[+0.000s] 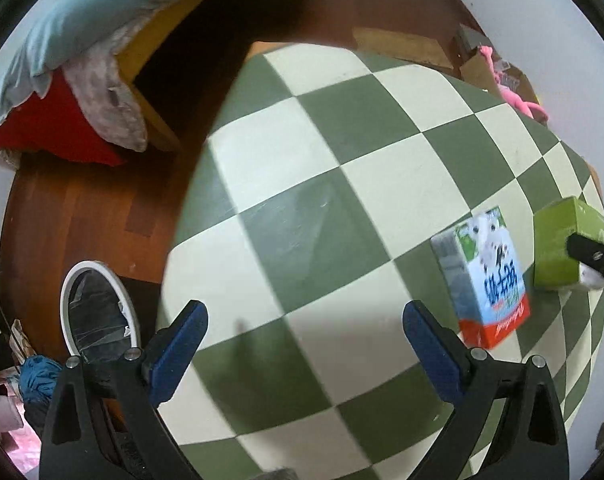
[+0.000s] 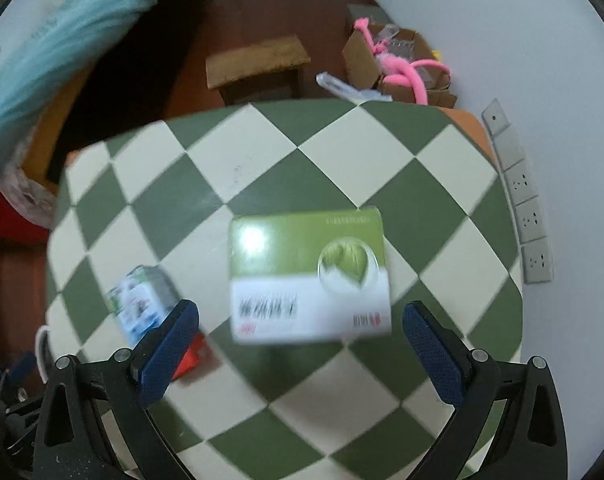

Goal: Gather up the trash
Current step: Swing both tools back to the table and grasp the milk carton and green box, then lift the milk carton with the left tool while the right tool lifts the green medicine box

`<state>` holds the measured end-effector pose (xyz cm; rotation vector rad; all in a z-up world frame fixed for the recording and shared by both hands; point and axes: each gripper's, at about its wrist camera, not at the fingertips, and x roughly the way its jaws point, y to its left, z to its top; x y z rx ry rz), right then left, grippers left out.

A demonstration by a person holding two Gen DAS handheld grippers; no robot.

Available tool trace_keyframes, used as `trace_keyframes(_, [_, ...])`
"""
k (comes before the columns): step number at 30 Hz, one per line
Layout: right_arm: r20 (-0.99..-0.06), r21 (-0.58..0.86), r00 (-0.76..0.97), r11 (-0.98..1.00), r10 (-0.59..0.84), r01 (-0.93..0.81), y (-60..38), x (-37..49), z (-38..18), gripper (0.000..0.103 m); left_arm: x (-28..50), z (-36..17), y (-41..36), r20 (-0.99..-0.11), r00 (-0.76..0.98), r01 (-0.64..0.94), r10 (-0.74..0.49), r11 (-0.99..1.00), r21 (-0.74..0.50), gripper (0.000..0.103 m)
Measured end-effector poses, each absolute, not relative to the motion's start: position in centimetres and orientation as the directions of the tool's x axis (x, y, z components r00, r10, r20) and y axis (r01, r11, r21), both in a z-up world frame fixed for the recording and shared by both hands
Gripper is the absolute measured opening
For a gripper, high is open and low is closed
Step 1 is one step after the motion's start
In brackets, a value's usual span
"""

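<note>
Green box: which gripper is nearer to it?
Right. The right gripper hangs open right at the green box; the left gripper is open farther off, beyond the milk carton.

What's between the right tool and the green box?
Nothing: in the right wrist view only bare checkered tablecloth lies between the open right tool and the green box.
</note>
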<state>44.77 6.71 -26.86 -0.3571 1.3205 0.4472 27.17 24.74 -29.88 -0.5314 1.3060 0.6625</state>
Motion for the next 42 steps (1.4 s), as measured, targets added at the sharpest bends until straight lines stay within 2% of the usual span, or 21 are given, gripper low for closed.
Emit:
trace_keyframes(4, [-0.988, 0.017, 0.123, 0.851, 0.096, -0.525, 7.9, 45.8, -29.2, 0.103, 29.0, -29.7, 24.1, -0.984, 0.163, -0.708, 0.069, 0.703, -0.068, 0.1])
trace_keyframes(5, [-0.987, 0.018, 0.126, 0.852, 0.098, -0.524, 7.8, 46.0, -29.4, 0.098, 29.6, -29.6, 23.9, -0.984, 0.174, -0.707, 0.042, 0.701, -0.095, 0.1])
trace_keyframes(6, [-0.987, 0.014, 0.131, 0.851, 0.097, -0.525, 7.6, 46.1, -29.5, 0.089, 30.1, -29.4, 23.5, -0.982, 0.189, -0.704, 0.016, 0.699, -0.124, 0.1])
trace_keyframes(13, [-0.989, -0.022, 0.14, 0.881, 0.05, -0.473, 3.6, 47.2, -28.5, 0.09, 34.2, -30.8, 21.2, -0.972, 0.21, -0.695, -0.103, 0.684, -0.222, 0.099])
trace_keyframes(16, [-0.992, -0.028, 0.125, 0.891, 0.032, -0.453, 2.2, 48.0, -28.8, 0.09, 35.2, -31.5, 20.4, -0.971, 0.209, -0.687, -0.113, 0.69, -0.228, 0.099])
trace_keyframes(17, [-0.993, -0.028, 0.117, 0.893, 0.028, -0.449, 1.9, 48.3, -29.0, 0.09, 35.5, -31.5, 20.2, -0.973, 0.207, -0.683, -0.102, 0.697, -0.218, 0.093])
trace_keyframes(18, [-0.994, -0.023, 0.109, 0.897, 0.028, -0.442, 1.6, 48.5, -29.2, 0.09, 35.7, -31.6, 20.0, -0.975, 0.202, -0.68, -0.089, 0.704, -0.205, 0.078])
trace_keyframes(19, [-0.994, -0.011, 0.099, 0.9, 0.035, -0.436, 1.6, 48.7, -29.5, 0.091, 35.7, -31.8, 19.9, -0.979, 0.188, -0.679, -0.08, 0.71, -0.188, 0.071])
trace_keyframes(22, [-0.995, -0.005, 0.093, 0.903, 0.039, -0.43, 1.6, 48.9, -29.7, 0.091, 35.5, -31.8, 19.7, -0.981, 0.19, -0.674, -0.046, 0.72, -0.164, 0.062])
trace_keyframes(42, [-0.995, -0.051, 0.102, 0.893, -0.006, -0.448, 2.5, 49.1, -30.6, 0.092, 35.8, -32.0, 19.2, -0.985, 0.173, -0.63, -0.005, 0.768, -0.114, 0.061])
